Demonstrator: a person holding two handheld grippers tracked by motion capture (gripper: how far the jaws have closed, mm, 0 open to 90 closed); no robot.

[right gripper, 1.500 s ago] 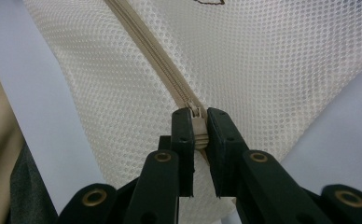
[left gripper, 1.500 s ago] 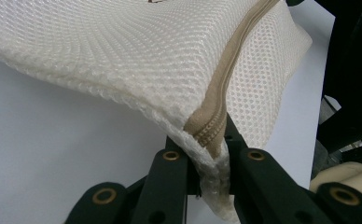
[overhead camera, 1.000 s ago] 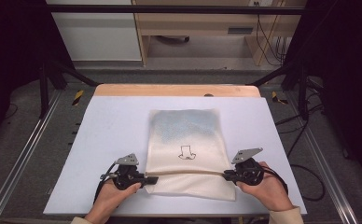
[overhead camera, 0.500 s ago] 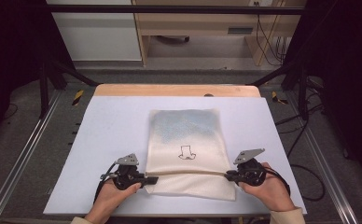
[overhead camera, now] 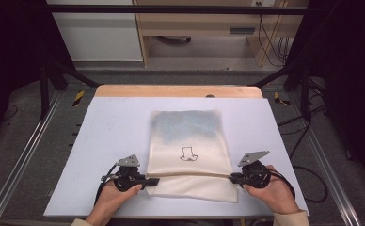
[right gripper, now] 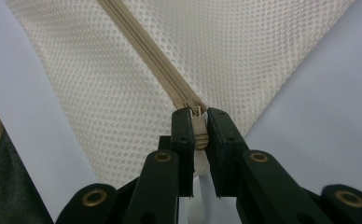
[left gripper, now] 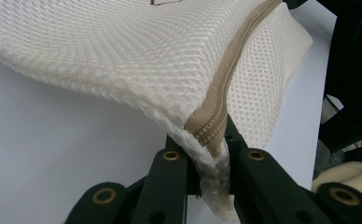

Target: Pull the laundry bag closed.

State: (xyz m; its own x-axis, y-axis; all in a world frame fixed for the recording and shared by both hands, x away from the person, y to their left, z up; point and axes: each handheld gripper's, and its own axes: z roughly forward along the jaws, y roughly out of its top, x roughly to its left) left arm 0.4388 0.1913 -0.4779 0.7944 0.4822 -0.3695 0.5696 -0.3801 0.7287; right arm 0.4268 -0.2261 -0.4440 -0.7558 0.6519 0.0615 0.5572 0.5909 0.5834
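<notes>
We hold the mesh laundry bag [overhead camera: 190, 150] flat on the table [overhead camera: 110, 127], its zipper [overhead camera: 190, 174] stretched taut between us: our left gripper [overhead camera: 153, 181] clamps the zipper's end corner while our right gripper [overhead camera: 231, 177] pinches the slider end, so the pull can run straight.

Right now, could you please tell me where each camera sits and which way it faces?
High view: above the person's side, facing forward and down on the table; forearms, both hands.
Left gripper view: on the left gripper, along jaws clamping the mesh bag.
Right gripper view: on the right gripper, jaws on the zipper.
Shared: all show bag and zipper.
</notes>
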